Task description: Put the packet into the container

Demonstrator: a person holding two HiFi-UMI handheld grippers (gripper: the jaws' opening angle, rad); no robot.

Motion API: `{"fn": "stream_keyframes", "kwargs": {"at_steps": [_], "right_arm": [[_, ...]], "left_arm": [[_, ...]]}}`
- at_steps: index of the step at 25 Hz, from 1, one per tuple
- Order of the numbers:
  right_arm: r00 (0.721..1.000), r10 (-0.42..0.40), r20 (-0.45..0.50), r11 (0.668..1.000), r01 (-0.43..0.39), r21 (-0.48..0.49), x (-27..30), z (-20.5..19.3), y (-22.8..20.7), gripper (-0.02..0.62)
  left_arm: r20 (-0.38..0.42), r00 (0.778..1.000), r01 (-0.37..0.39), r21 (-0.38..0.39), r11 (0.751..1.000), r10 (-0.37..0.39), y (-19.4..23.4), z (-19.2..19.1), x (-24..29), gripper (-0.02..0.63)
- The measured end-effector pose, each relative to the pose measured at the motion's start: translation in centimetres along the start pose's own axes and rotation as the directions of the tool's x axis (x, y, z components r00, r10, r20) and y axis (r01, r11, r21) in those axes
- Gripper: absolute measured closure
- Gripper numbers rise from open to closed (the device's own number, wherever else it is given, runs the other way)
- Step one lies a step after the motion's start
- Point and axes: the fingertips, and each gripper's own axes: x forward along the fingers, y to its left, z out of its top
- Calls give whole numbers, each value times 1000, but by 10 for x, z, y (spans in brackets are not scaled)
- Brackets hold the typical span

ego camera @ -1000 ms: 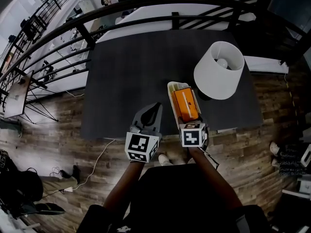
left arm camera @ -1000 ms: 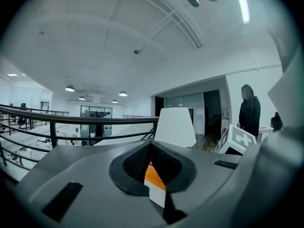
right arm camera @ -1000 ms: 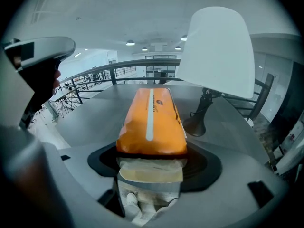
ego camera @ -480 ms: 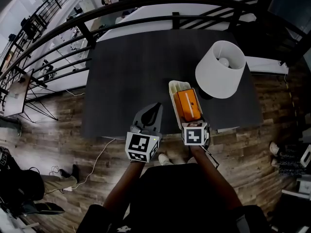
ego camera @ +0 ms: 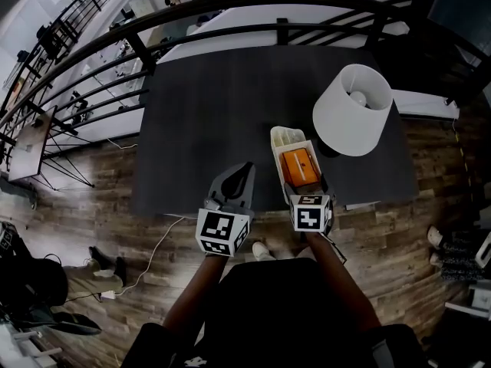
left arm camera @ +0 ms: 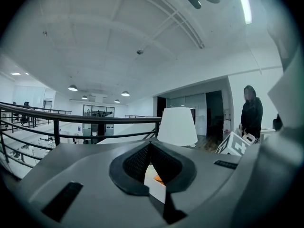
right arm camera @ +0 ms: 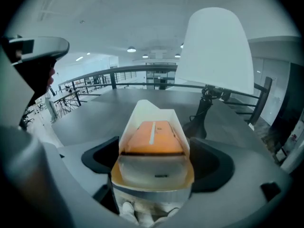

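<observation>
The packet (ego camera: 298, 165) was orange with a pale stripe, the container (ego camera: 285, 137) white, and the table (ego camera: 222, 113) dark grey. The lampshade (ego camera: 349, 117) was white and the floor (ego camera: 100, 205) brown wood-grain. The left gripper (ego camera: 239, 176) and right gripper (ego camera: 304, 186) were grey with black-and-white square markers.

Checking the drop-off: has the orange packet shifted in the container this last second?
Yes. The packet has drawn back toward the person: more of the white far end of the container now shows.

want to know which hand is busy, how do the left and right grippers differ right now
The left gripper has its jaws shut on nothing. The right gripper has its jaws apart: they have just been opening, with the near end of the white container between them and the orange packet inside it. The left gripper hangs clear of the container; the right gripper sits at it. Both are at the near edge of the dark table.
</observation>
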Motion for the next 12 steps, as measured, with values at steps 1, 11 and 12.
{"fn": "stream_keyframes", "kwargs": {"at_steps": [1, 11, 12], "right_arm": [[1000, 0, 26, 1000, 0, 0, -1, 4, -1, 138], [996, 46, 73, 999, -47, 15, -10, 18, 1, 133], [995, 53, 82, 998, -54, 11, -11, 20, 2, 133]], "left_arm": [[0, 1000, 1, -1, 1000, -1, -1, 0, 0, 598], [3, 1000, 13, -6, 1000, -13, -6, 2, 6, 598], [3, 1000, 13, -5, 1000, -13, -6, 2, 6, 598]]}}
